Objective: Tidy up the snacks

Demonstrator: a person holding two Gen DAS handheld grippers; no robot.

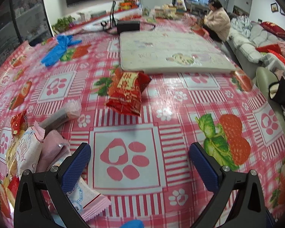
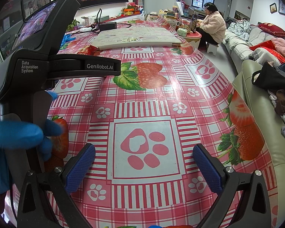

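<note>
A red snack packet [image 1: 126,93] lies on the strawberry tablecloth [image 1: 180,98] ahead of my left gripper [image 1: 139,165], which is open and empty above the cloth. A pile of snack packets sits at its left: a pink-and-white packet [image 1: 28,150], a pink packet [image 1: 53,148], another under the left finger [image 1: 89,201], and a clear-wrapped bar [image 1: 60,114]. My right gripper [image 2: 144,168] is open and empty over the cloth [image 2: 161,95]. The red packet [image 2: 88,49] shows far off in the right wrist view, past the left device [image 2: 47,60].
A white padded board [image 1: 171,55] lies across the far table with a black box and cables [image 1: 127,26] behind. Blue gloves [image 1: 58,49] lie far left. A person [image 1: 218,21] sits at the far end. A sofa with clothes [image 1: 266,53] runs along the right.
</note>
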